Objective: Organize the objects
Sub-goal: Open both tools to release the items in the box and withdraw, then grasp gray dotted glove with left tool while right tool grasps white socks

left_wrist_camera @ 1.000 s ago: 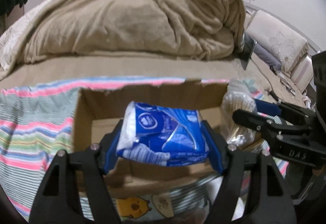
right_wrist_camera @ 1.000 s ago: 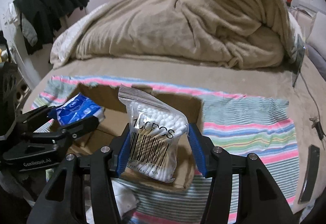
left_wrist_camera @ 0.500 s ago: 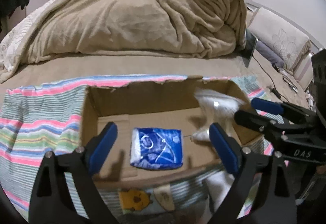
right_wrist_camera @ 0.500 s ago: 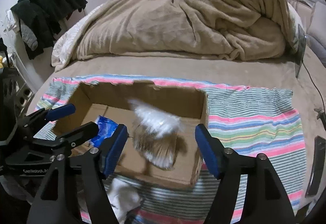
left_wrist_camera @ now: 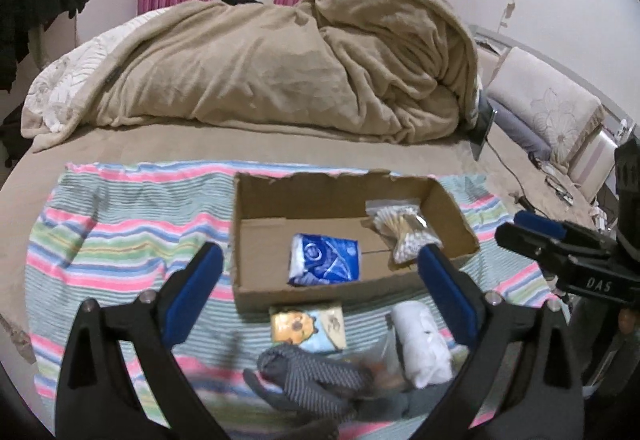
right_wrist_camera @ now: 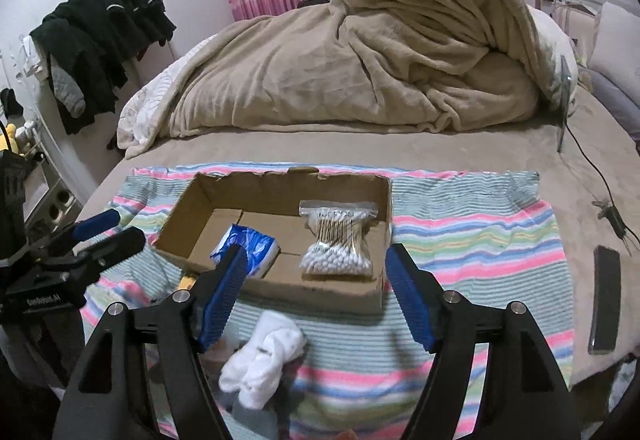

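Note:
An open cardboard box (left_wrist_camera: 452, 207) (right_wrist_camera: 372, 292) sits on a striped cloth on the bed. Inside lie a blue tissue pack (left_wrist_camera: 325, 259) (right_wrist_camera: 256, 240) and a clear bag of cotton swabs (left_wrist_camera: 404, 230) (right_wrist_camera: 338, 240). My left gripper (left_wrist_camera: 320, 288) is open and empty, held back from the box's near side. My right gripper (right_wrist_camera: 314, 292) is open and empty, also near the box front; it shows at the right of the left wrist view (left_wrist_camera: 560, 240). In front of the box lie a cartoon tissue pack (left_wrist_camera: 307, 327), a grey striped sock (left_wrist_camera: 316, 376) and white socks (left_wrist_camera: 424, 344) (right_wrist_camera: 264, 356).
A heaped beige blanket (left_wrist_camera: 280, 67) (right_wrist_camera: 380, 59) fills the back of the bed. A dark phone (right_wrist_camera: 606, 296) and a cable (right_wrist_camera: 592, 167) lie at the right edge. Dark clothes (right_wrist_camera: 100, 39) hang at the left. Pillows (left_wrist_camera: 548, 111) stand at the right.
Both grippers opened and let go: the blue tissue pack and the swab bag dropped into the box. Both grippers have pulled back and up from the box.

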The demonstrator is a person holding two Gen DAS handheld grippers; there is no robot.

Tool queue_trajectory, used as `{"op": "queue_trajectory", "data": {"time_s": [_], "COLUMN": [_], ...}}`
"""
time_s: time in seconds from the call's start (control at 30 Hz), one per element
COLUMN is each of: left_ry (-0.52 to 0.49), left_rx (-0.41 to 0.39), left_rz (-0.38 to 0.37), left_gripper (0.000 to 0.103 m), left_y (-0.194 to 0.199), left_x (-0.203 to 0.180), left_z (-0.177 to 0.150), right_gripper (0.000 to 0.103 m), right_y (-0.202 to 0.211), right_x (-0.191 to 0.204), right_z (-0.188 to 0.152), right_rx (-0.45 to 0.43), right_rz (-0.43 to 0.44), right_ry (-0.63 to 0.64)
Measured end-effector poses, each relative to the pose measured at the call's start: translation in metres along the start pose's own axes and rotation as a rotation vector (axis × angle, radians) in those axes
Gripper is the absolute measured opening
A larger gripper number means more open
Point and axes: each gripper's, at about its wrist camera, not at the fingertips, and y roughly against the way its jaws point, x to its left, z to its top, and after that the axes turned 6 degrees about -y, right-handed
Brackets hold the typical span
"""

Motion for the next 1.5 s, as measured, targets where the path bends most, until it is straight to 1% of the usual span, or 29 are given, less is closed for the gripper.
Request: {"op": "queue_trajectory", "data": {"time_s": [0.1, 0.27, 0.47, 0.53, 0.63, 1.23, 1.33, 1.37, 1.4, 1.43, 1.5], "left_ry": [-0.005, -0.015, -0.002, 0.006, 0.029, 0.011, 0.009, 0.007, 0.006, 0.003, -0.007], "left_rx": [-0.007, -0.007, -0.005, 0.001, 0.033, 0.126, 0.151, 0.159, 0.166, 0.174, 0.193], "left_rz": [0.003, 0.010, 0.011, 0.007, -0.007, 0.047, 0.048, 0.046, 0.043, 0.038, 0.039], "left_gripper": [0.099, 0.099, 0.099, 0.099, 0.099, 0.099, 0.097, 0.094, 0.089, 0.087, 0.079], "left_y": [0.014, 0.027, 0.033, 0.029, 0.018, -0.027, -0.038, -0.042, -0.045, -0.048, -0.057], "left_x": [-0.001, -0.003, -0.002, 0.000, 0.005, 0.015, 0.018, 0.018, 0.019, 0.019, 0.018], "left_z": [-0.006, -0.017, -0.031, -0.037, -0.045, -0.082, -0.087, -0.089, -0.090, -0.092, -0.095], "right_gripper": [0.075, 0.075, 0.075, 0.075, 0.075, 0.075, 0.075, 0.075, 0.075, 0.075, 0.075], "right_y": [0.012, 0.029, 0.032, 0.028, 0.020, -0.031, -0.041, -0.044, -0.047, -0.050, -0.056], "right_x": [0.004, 0.011, 0.014, 0.012, 0.012, 0.015, 0.015, 0.014, 0.014, 0.014, 0.013], "right_z": [-0.005, -0.014, -0.026, -0.029, -0.036, -0.064, -0.068, -0.070, -0.071, -0.072, -0.074], "right_rx": [-0.005, -0.018, 0.000, 0.013, 0.034, 0.150, 0.172, 0.178, 0.185, 0.192, 0.203], "right_rz": [-0.002, 0.007, 0.017, 0.018, 0.023, 0.024, 0.026, 0.026, 0.026, 0.028, 0.029], "right_ry": [0.008, 0.015, 0.015, 0.007, 0.001, 0.010, 0.007, 0.005, 0.003, 0.000, -0.007]}}
